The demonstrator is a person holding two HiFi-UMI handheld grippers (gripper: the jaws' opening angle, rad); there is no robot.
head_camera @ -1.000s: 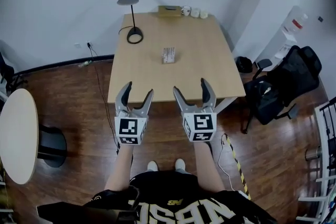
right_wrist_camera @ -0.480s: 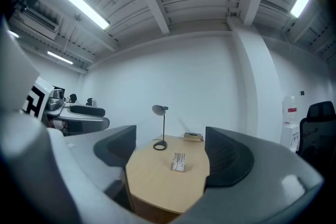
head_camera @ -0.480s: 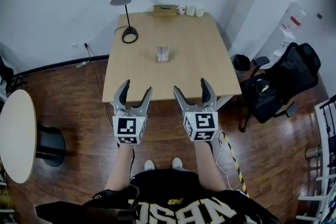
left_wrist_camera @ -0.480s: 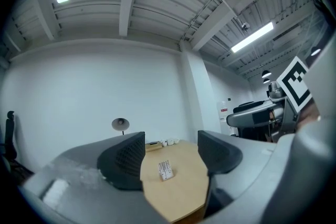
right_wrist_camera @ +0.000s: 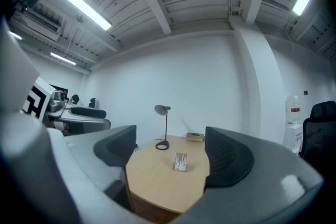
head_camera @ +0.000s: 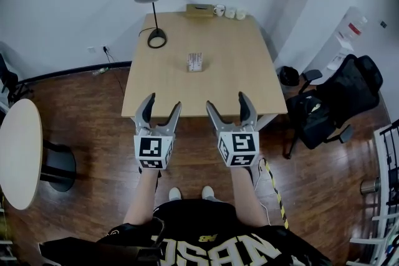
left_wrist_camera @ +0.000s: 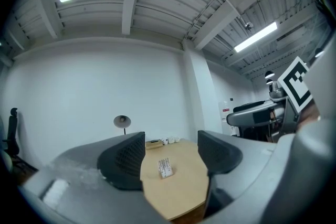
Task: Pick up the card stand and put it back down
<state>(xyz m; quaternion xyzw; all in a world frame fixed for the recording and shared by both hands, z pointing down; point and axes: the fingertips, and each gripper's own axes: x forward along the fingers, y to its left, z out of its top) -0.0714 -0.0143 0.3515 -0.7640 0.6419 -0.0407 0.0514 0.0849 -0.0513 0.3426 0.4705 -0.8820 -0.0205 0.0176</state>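
Card stand (head_camera: 195,61) untouched | L tool (head_camera: 163,103) open, empty | R tool (head_camera: 227,101) open, empty

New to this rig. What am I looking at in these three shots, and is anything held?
No robot here: a person wears a head camera and holds a two-jaw gripper in each hand. The head view looks down on the left gripper and right gripper at the near edge of a light wooden rectangular table. The other two pictures come from cameras on each gripper, looking out between its dark jaws. On the table: a small white card stand near the middle, a black desk lamp, and at the far edge a tan box and small white cups. Both grippers are open and empty; the card stand stands beyond them.
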